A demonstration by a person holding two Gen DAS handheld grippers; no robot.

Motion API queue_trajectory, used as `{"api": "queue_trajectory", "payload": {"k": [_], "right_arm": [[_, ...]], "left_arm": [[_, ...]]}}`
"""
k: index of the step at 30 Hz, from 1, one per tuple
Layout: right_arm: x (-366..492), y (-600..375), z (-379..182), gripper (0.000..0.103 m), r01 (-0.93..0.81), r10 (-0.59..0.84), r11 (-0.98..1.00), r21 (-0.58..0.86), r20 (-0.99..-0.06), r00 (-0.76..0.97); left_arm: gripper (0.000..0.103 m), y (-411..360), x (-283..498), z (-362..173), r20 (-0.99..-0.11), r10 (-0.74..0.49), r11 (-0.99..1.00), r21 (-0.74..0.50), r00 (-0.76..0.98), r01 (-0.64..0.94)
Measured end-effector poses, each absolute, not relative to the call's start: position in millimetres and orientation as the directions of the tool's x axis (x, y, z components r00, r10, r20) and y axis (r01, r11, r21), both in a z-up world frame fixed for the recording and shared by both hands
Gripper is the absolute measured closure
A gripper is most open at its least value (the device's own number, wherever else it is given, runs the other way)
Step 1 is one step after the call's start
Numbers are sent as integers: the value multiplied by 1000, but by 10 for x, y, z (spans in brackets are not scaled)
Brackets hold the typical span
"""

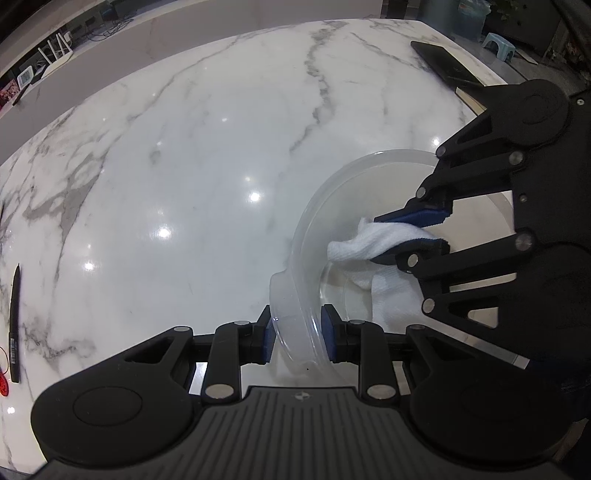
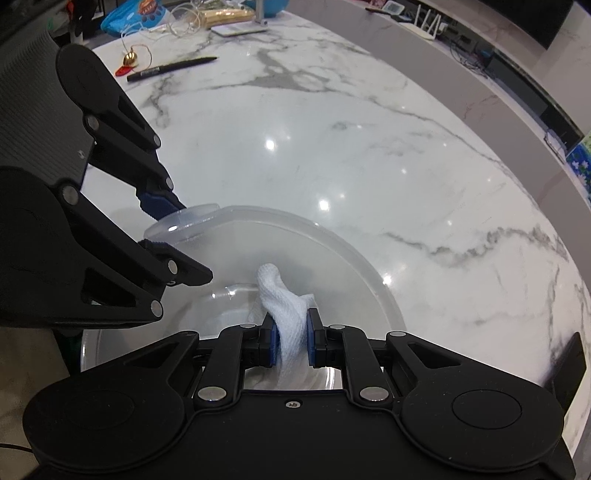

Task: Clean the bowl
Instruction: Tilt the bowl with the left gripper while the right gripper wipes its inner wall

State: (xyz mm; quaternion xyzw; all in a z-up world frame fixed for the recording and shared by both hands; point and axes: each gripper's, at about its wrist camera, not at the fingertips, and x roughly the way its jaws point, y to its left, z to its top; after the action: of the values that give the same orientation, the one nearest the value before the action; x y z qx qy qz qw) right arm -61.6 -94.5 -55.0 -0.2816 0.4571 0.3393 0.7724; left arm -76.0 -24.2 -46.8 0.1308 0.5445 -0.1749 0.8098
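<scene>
A clear plastic bowl (image 1: pixel 314 221) (image 2: pixel 332 251) rests on the white marble table. My left gripper (image 1: pixel 297 334) is shut on the bowl's near rim, one blue pad outside the wall and one inside. In the right wrist view the left gripper (image 2: pixel 177 232) pinches the rim tab at the bowl's far left. My right gripper (image 2: pixel 291 341) is shut on a white cloth (image 2: pixel 288 310), whose free end curls up inside the bowl. In the left wrist view the right gripper (image 1: pixel 404 236) reaches in from the right, and the cloth (image 1: pixel 369 245) hangs from it against the bowl's inside.
A black pen (image 1: pixel 14 321) (image 2: pixel 171 68) lies near the table's edge, with a small red and gold trinket (image 2: pixel 127 62) beside it. A black phone (image 1: pixel 445 64) lies at a far corner. Cables, a blue packet (image 2: pixel 133 16) and a router (image 2: pixel 424 22) sit beyond the table.
</scene>
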Motion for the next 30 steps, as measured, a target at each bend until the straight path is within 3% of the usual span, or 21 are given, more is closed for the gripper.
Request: {"api": "queue_trajectory", "payload": {"k": [14, 30], "right_arm": [[-663, -1071, -572, 91, -803, 226, 585, -113, -928, 295], [-701, -983, -461, 91, -804, 327, 590, -71, -890, 319]], "left_arm": [[80, -240, -762, -477, -930, -140, 905, 19, 341, 425], [80, -240, -752, -473, -931, -137, 907, 19, 338, 421]]}}
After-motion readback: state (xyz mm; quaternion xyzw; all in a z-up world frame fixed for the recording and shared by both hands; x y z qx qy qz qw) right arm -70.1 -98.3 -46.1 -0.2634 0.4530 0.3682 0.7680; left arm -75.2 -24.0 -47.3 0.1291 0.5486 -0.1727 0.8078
